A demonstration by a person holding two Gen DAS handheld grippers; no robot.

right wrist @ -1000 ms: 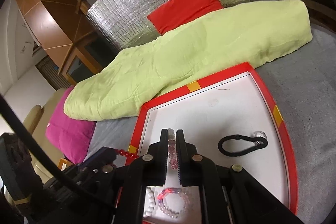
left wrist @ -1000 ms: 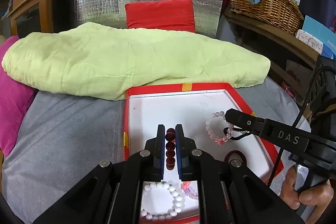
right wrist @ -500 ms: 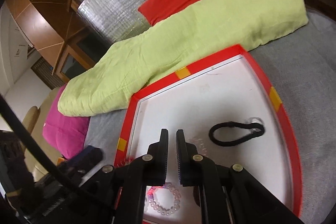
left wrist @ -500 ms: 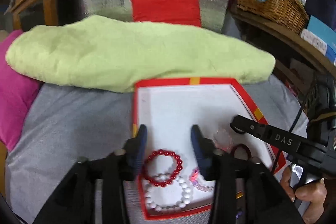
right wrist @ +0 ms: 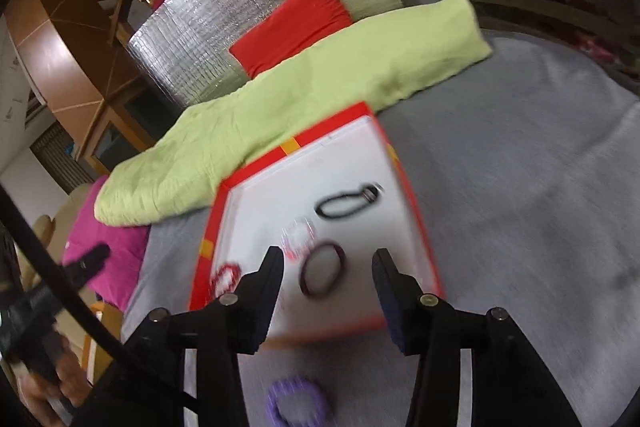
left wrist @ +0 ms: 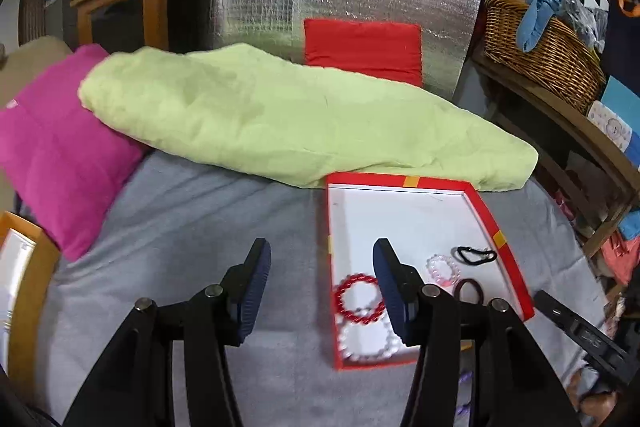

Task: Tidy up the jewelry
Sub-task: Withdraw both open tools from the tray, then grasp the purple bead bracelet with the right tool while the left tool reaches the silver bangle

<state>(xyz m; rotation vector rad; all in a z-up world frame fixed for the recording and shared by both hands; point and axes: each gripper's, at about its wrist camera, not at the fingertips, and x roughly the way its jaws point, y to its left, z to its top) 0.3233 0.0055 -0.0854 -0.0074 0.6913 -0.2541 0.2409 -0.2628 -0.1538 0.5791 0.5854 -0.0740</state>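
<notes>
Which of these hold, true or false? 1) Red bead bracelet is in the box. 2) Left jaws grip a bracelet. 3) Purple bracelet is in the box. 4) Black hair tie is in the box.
1) True: the red bead bracelet lies inside the red box.
2) False: the left gripper is opening, nothing between its jaws.
3) False: the purple bracelet lies on the grey cover, outside the box.
4) True: the black hair tie lies near the box's right wall.
</notes>
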